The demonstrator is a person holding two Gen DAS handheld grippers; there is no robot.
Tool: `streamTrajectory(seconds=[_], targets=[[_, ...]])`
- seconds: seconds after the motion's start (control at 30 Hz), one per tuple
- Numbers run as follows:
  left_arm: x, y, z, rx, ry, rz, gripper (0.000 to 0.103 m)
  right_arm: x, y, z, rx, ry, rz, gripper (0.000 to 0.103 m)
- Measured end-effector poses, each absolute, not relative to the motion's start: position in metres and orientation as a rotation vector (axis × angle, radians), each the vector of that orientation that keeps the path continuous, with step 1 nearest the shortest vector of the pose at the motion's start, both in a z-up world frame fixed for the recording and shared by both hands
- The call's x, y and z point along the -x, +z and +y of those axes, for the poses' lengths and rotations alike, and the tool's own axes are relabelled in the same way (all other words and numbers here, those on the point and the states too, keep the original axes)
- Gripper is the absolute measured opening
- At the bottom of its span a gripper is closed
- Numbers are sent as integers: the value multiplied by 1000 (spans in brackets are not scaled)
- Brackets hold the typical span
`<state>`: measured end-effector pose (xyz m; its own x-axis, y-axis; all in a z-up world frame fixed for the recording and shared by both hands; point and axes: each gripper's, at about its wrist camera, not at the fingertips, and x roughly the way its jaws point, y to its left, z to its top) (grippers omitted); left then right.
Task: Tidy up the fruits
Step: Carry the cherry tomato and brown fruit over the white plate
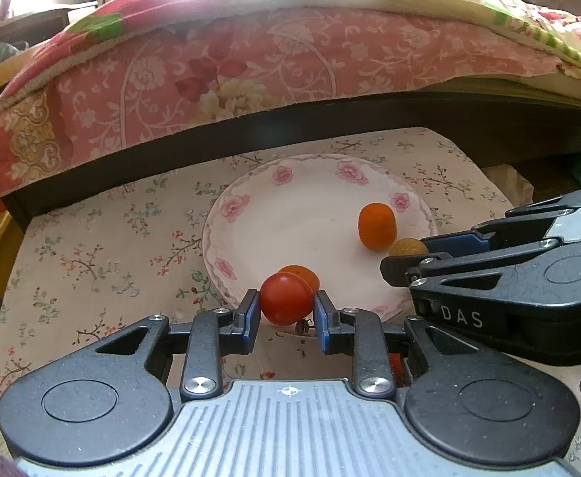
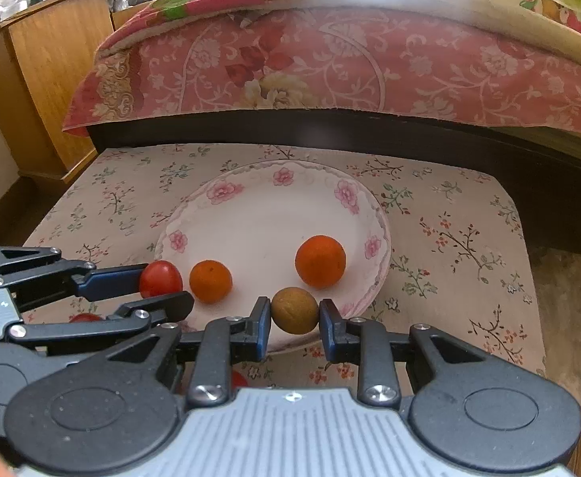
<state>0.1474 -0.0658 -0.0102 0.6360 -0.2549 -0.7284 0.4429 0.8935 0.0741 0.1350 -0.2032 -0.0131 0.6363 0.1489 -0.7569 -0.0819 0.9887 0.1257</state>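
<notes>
A white plate with pink flowers sits on the flowered cloth. My left gripper is shut on a red tomato at the plate's near left rim. My right gripper is shut on a brown round fruit at the plate's near rim. Two orange fruits lie on the plate: one just behind the tomato, one further right. The right gripper shows from the side in the left wrist view.
Another red fruit lies on the cloth below the left gripper, partly hidden. A bed with a pink flowered cover and dark frame stands close behind the table. A wooden cabinet stands at the left.
</notes>
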Motion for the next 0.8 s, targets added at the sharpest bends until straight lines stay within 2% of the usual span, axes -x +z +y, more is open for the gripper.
streamTrajectory(seconds=[0.8], targets=[[-169,-20,-68,-266,-395,766,36,-160,-24,-208,-91,126,861,29]])
